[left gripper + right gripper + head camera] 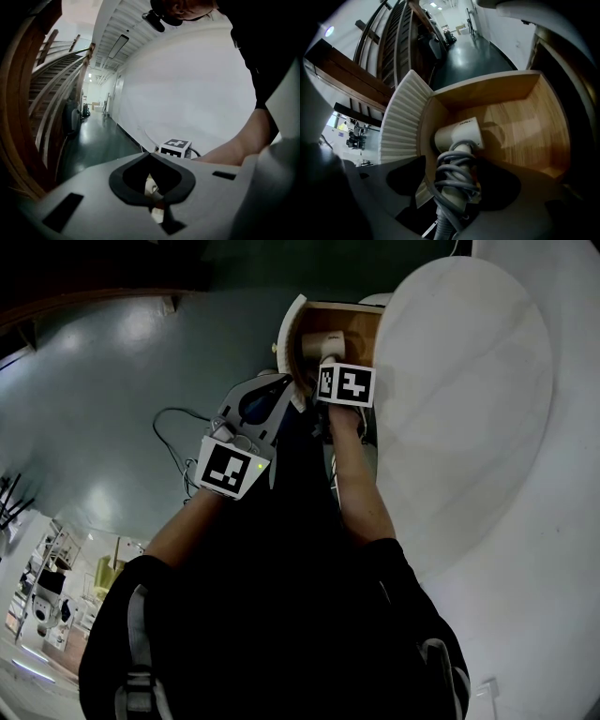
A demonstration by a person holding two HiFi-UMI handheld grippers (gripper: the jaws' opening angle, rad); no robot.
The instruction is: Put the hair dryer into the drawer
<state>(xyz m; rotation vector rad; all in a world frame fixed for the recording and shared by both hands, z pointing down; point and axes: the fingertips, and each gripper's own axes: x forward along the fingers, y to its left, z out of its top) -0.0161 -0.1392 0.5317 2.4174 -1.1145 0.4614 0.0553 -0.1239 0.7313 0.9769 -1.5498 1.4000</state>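
Hair dryer (458,135) is sitting head-first inside the open drawer (525,126). Its white barrel is apparently resting on the wooden bottom close to the ribbed white drawer front (399,123), while its handle, wound round with the grey cord (457,171), is sticking up toward my camera. I am reading the right gripper (457,185) as spread wide: the handle is standing between its jaws, but I am not seeing either pad pressing on it, so the dryer looks to be carrying its own weight. The left gripper (151,157) is hanging just beside the right one outside the drawer front, its jaws pressed together at the tips and pinching nothing. What I am worrying about is the way out. The cord coils are bulging off the handle right beside the pads, so lifting crookedly could catch a loop and drag the dryer back up, or tip it against the drawer wall. I am also judging that the handle is leaning rather than lying flat; if it is standing above the rim, the drawer may jam on it when pushed shut under the round white tabletop (469,409). A tail of cord is running out past the bottom of the right gripper view, and I cannot tell where it ends; left hanging over the edge, it could get trapped in the closing drawer.
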